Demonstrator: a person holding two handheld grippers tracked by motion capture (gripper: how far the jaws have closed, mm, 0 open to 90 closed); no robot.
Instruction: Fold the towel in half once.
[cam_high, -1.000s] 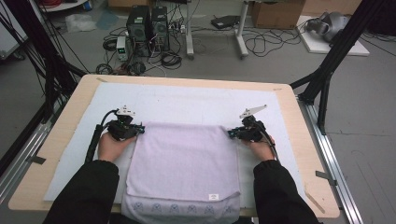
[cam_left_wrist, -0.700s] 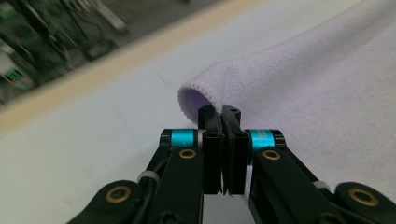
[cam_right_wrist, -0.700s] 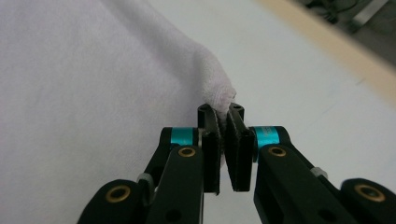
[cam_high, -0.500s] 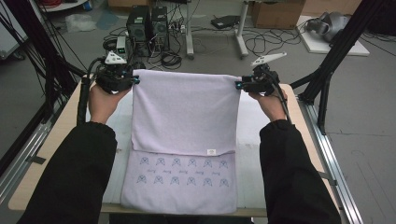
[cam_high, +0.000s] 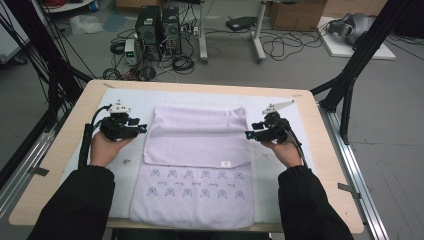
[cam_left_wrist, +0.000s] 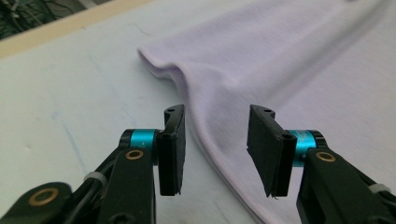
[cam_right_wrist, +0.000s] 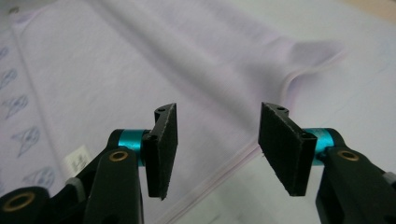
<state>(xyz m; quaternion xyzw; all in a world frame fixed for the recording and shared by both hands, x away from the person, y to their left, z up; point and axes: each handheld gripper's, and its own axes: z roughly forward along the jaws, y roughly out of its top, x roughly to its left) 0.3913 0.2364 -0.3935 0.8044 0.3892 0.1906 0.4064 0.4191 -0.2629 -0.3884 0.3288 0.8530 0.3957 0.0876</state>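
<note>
High view shows the lilac towel lying flat on the tabletop, its long axis running toward the person, between the left gripper and right gripper, both jaws spread and empty beside its folded-over edges.

This is a lab or robotics workroom, not a home. A pale wooden table stands in a frame of black metal struts on a bare grey concrete floor. Beyond it sit two black desktop computer towers amid tangled black cables (loose across the floor), with a brown cardboard box behind.
</note>
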